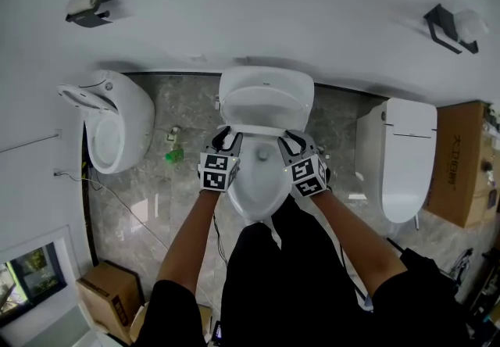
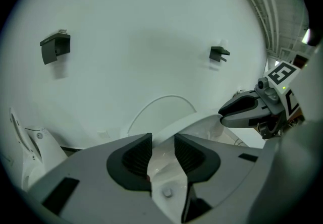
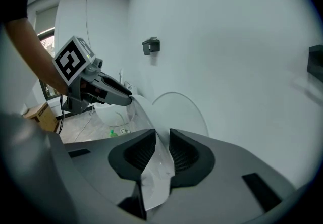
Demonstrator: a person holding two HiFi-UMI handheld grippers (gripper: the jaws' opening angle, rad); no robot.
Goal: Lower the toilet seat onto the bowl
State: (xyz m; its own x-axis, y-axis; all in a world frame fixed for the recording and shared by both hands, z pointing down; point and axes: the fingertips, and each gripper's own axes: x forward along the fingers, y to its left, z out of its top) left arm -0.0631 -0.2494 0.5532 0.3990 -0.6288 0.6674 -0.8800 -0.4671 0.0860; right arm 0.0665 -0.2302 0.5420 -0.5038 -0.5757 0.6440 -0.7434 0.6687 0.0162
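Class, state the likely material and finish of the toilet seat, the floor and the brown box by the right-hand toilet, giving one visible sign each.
Toilet seat: probably glossy white plastic; thin, smooth, faintly reflective.
Floor: polished grey stone or stone-look tile; veining, joints, sheen.
Brown box: matt cardboard; printed flat side.

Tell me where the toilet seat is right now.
In the head view's centre, the toilet seat sits part-raised over the middle bowl, before the upright lid, its left edge in the left tool and its right edge in the right tool.
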